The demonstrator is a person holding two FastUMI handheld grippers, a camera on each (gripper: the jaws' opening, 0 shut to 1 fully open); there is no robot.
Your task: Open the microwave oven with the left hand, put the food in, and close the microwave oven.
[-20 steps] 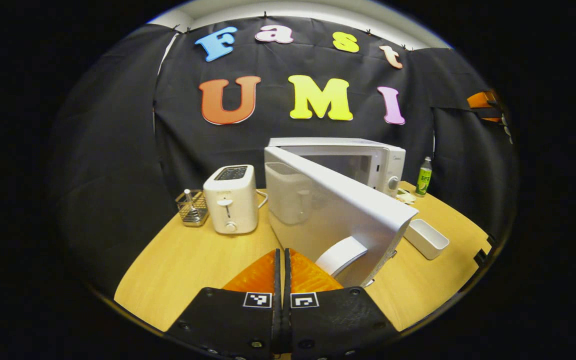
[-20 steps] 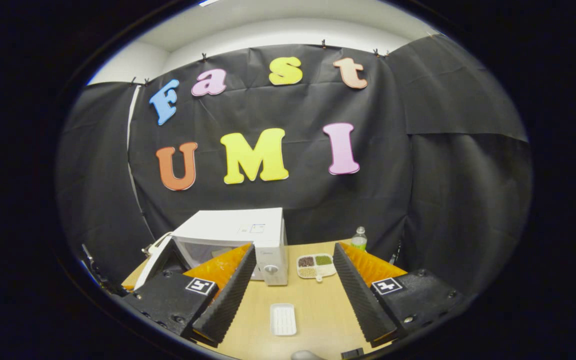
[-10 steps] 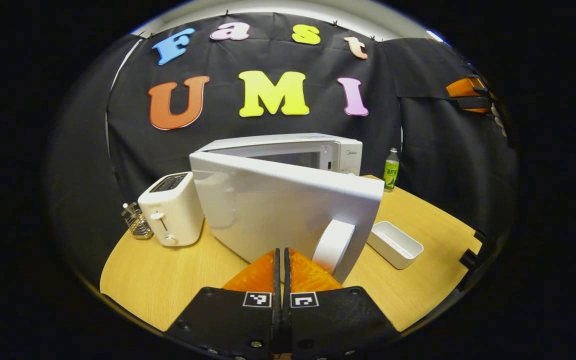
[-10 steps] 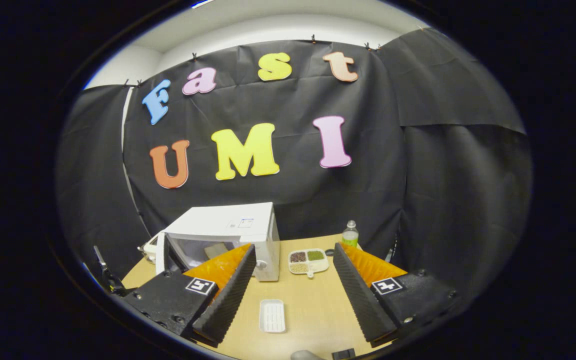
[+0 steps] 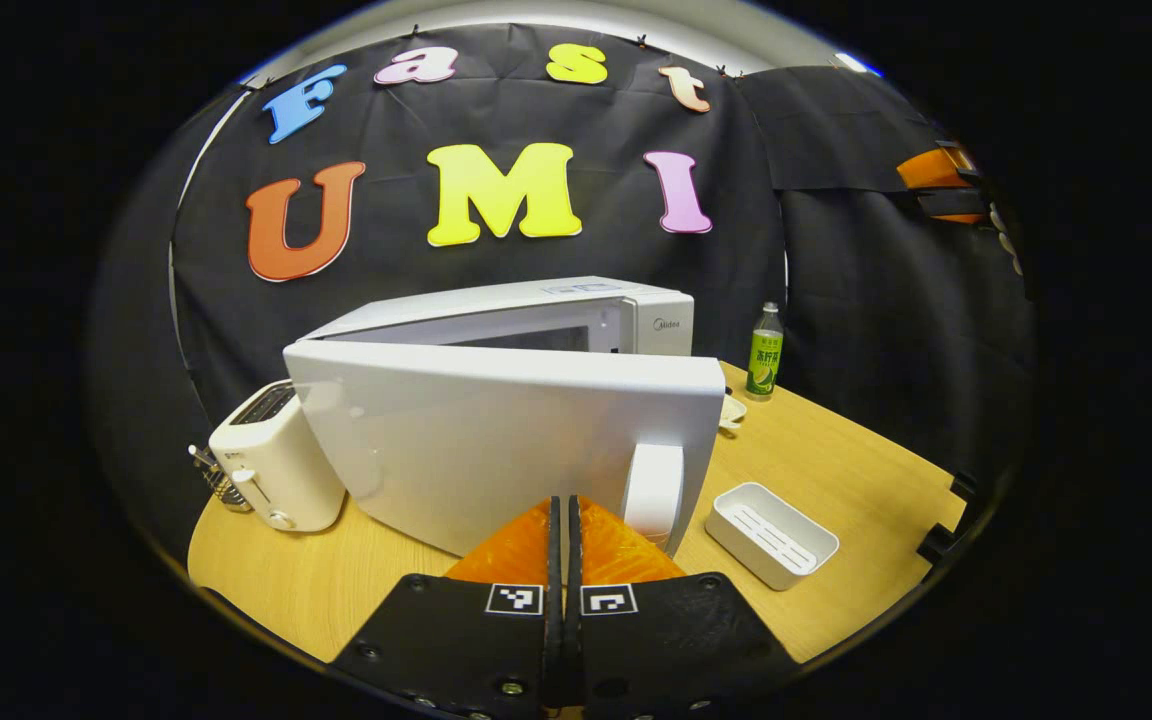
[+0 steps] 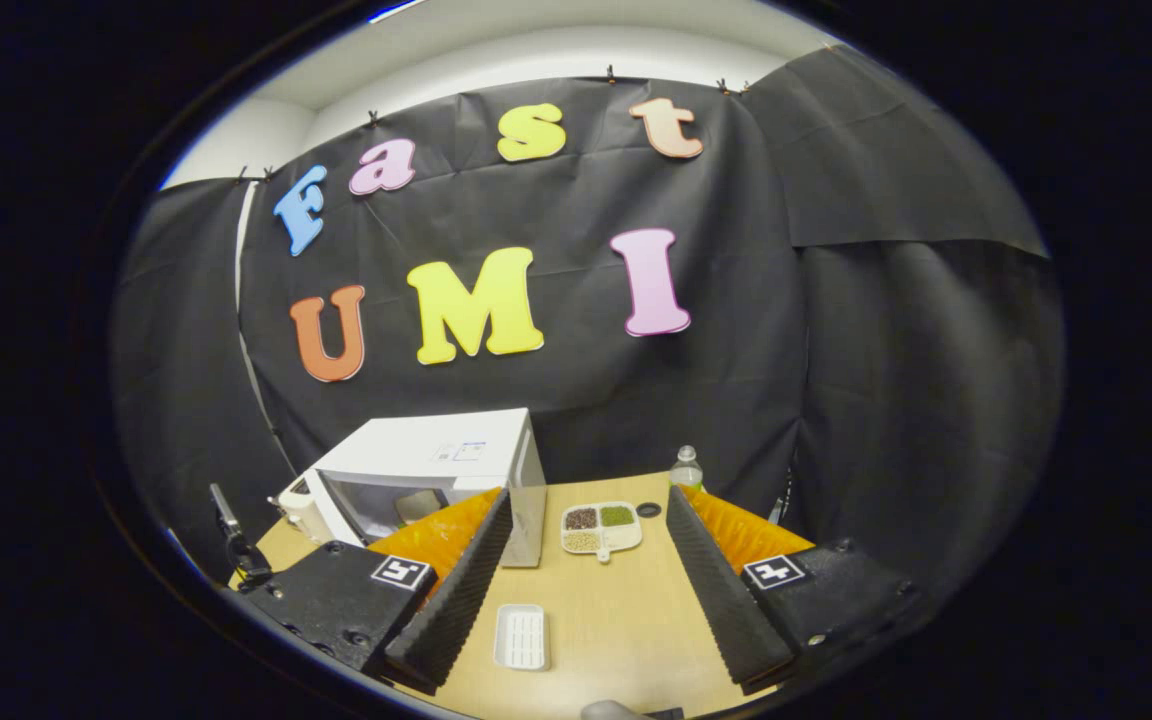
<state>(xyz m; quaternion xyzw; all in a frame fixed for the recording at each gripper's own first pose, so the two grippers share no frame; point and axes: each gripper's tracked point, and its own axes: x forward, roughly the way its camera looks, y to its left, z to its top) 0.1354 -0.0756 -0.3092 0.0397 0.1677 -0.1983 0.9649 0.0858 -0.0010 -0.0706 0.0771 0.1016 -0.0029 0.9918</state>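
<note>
The microwave door (image 5: 496, 440) has swung wider; left gripper (image 5: 566, 520) fingers pressed together just before its handle (image 5: 652, 480), right gripper (image 6: 586, 560) fingers wide.

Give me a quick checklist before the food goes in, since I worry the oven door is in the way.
1. Microwave door open: partly; it stands ajar, with the cavity showing behind its top edge. Wide enough for the tray: cannot tell.
2. Left gripper free of the door handle: ok; its fingers are shut on nothing, beside the handle.
3. Right gripper ready to grasp: ok, fingers spread wide and empty.
4. Food tray reachable: ok, it sits on the table right of the microwave, unobstructed.
5. Small white tray out of the path: cannot tell.
6. Cavity empty: cannot tell.
</note>
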